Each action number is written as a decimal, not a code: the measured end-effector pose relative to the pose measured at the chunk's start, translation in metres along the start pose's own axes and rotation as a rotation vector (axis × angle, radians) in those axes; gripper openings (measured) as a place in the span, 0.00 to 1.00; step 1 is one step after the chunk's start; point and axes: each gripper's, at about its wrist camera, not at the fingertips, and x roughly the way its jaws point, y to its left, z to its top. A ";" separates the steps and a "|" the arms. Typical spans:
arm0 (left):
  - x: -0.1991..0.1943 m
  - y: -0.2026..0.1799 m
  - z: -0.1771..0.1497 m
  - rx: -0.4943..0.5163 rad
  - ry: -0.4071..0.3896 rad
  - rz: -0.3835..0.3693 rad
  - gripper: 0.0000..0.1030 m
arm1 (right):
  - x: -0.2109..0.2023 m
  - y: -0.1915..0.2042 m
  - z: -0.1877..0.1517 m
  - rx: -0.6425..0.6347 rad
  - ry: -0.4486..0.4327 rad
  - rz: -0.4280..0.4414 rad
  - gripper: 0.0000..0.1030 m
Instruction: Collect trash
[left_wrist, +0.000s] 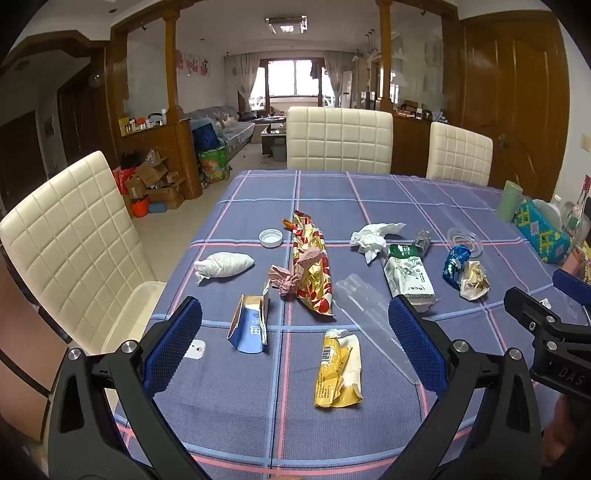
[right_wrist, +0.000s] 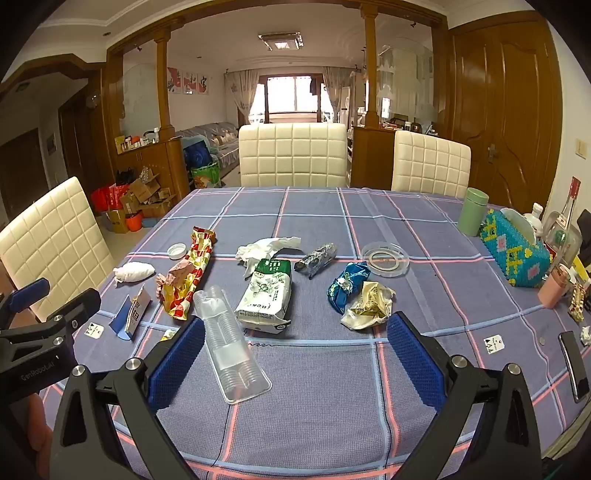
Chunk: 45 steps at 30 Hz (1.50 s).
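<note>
Trash lies scattered on the blue checked tablecloth (left_wrist: 369, 192). My left gripper (left_wrist: 295, 325) is open and empty, above a yellow wrapper (left_wrist: 338, 369) and beside a torn blue carton (left_wrist: 251, 325). A red-gold wrapper (left_wrist: 312, 266), pink crumpled paper (left_wrist: 291, 275), a white wad (left_wrist: 225, 265), a bottle cap (left_wrist: 270, 237) and a tissue (left_wrist: 373, 238) lie beyond. My right gripper (right_wrist: 295, 339) is open and empty, over a clear plastic sleeve (right_wrist: 229, 343). A white-green packet (right_wrist: 267, 295), a blue wrapper (right_wrist: 347, 282) and a cream wrapper (right_wrist: 369, 304) lie just ahead.
White padded chairs (right_wrist: 293, 155) stand around the table. A green cup (right_wrist: 474, 212), a beaded tissue box (right_wrist: 517, 254), bottles and a pink cup (right_wrist: 554, 291) crowd the right edge. A clear dish (right_wrist: 386, 258) and a phone (right_wrist: 574, 365) lie there too.
</note>
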 end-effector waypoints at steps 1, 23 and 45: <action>0.000 0.000 0.000 0.000 0.001 0.001 0.97 | 0.000 0.000 0.000 0.001 0.000 0.001 0.94; -0.001 0.000 0.000 0.002 0.000 0.002 0.97 | 0.000 0.000 -0.001 0.004 0.000 0.003 0.94; 0.000 0.003 -0.001 0.002 0.003 0.001 0.97 | 0.001 0.000 -0.001 0.005 0.000 0.003 0.94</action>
